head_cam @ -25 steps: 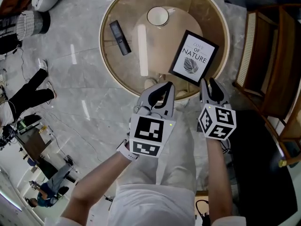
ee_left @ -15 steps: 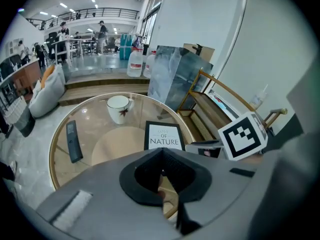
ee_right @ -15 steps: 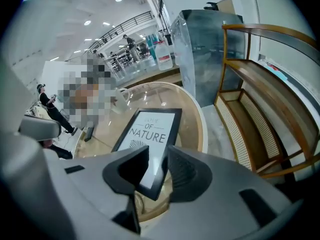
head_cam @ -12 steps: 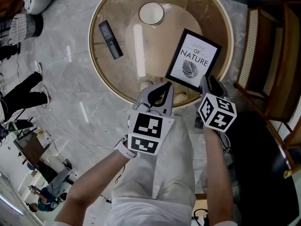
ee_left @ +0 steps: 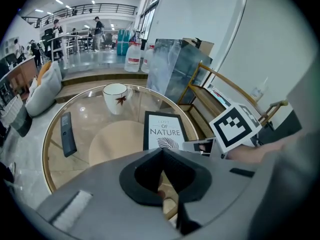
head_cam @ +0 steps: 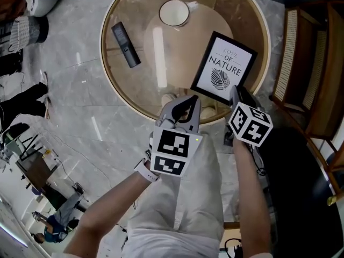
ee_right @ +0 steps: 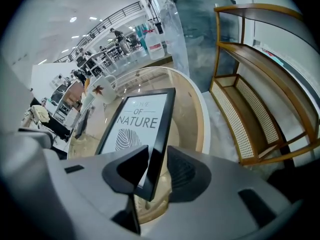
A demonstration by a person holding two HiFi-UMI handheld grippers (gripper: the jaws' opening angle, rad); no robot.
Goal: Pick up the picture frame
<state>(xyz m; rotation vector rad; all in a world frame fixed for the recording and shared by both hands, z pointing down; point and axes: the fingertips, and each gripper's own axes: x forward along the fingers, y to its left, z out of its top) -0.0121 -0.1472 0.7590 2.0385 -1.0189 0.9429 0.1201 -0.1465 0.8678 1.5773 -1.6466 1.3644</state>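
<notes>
The picture frame is black with a white "NATURE" print and lies on the right side of the round glass table. My right gripper is at the frame's near corner. In the right gripper view the frame's edge stands between the right gripper's jaws. They are opening, and a gap shows beside the right jaw. My left gripper hovers over the table's near rim, left of the frame, its tips together and holding nothing. The left gripper view shows the frame beyond my left gripper.
A white mug stands at the table's far side and a dark remote lies at its left. A wooden rack with cane shelves stands close on the right. People and cables are on the floor at the left.
Both grippers have sunk toward the table's near rim. The right gripper has closed in on the frame's near corner, which now sits between its jaws.
</notes>
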